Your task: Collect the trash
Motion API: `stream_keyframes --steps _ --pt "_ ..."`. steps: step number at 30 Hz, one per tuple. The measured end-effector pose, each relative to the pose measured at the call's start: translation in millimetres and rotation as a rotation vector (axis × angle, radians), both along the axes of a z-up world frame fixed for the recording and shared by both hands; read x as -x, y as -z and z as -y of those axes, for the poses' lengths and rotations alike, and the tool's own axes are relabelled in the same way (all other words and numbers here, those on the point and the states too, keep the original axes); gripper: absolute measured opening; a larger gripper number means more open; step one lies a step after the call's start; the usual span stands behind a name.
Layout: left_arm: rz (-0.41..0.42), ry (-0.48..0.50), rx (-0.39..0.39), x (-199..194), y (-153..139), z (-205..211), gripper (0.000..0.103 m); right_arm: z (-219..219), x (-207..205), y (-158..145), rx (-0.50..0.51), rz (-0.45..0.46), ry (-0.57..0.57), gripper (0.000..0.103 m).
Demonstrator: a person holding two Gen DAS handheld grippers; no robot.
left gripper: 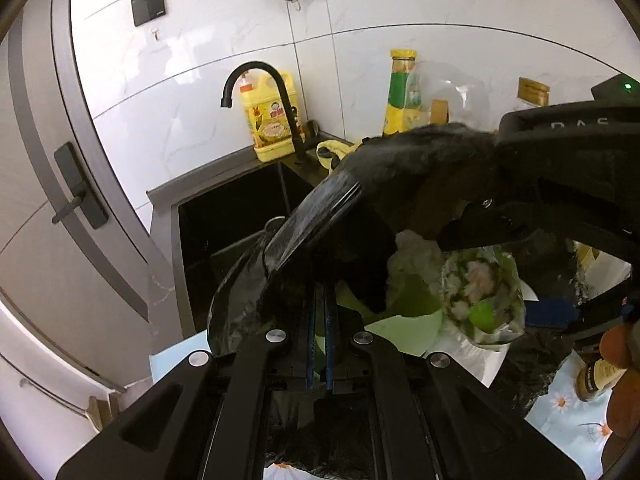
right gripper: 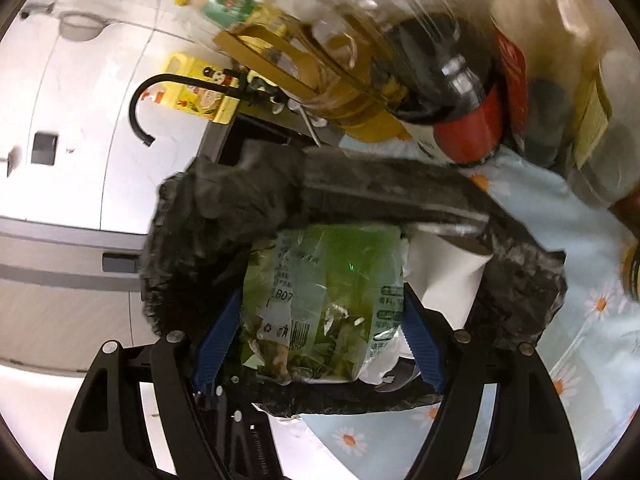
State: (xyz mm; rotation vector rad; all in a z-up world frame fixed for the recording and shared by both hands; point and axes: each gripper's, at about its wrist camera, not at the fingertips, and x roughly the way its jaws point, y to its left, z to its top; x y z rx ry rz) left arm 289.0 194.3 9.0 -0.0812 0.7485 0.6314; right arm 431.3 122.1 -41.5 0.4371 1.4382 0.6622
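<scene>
A black trash bag (left gripper: 400,168) stands with its mouth open on the flowered cloth. My left gripper (left gripper: 320,320) is shut on the bag's near rim, with black film pinched between its blue pads. My right gripper (right gripper: 322,312) is shut on a crumpled green plastic food packet (right gripper: 332,264), one blue pad (right gripper: 220,340) on each side of it. The packet (left gripper: 480,300) sits at the bag's mouth, with the black bag (right gripper: 224,208) curving over and around it. The right gripper (left gripper: 504,276) reaches in from the right in the left wrist view. White paper (right gripper: 444,272) and pale green scraps (left gripper: 400,324) lie inside the bag.
A dark sink (left gripper: 240,220) with a black tap (left gripper: 256,80) lies behind the bag, and a yellow detergent jug (left gripper: 272,120) stands by the wall. Oil and sauce bottles (right gripper: 460,92) crowd the back right. A hand (left gripper: 620,360) and a small jar (left gripper: 596,376) are at the right edge.
</scene>
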Motion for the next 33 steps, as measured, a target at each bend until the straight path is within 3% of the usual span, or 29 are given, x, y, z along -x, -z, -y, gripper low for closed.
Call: stream_keyframes --steps 5,8,29,33 --pt "0.027 0.016 -0.005 9.9 -7.0 4.1 0.003 2.0 2.9 2.3 -0.014 -0.022 0.005 0.078" --pt "0.028 0.015 -0.001 16.5 -10.7 4.5 0.006 7.7 3.9 0.8 -0.021 -0.03 0.018 0.085" --pt "0.011 0.065 0.043 58.5 -29.5 28.1 0.007 58.0 59.6 -37.4 -0.037 0.048 0.005 0.085" --pt "0.013 0.093 0.058 73.3 -35.2 40.5 0.023 73.7 77.0 -47.7 -0.037 0.073 0.008 0.085"
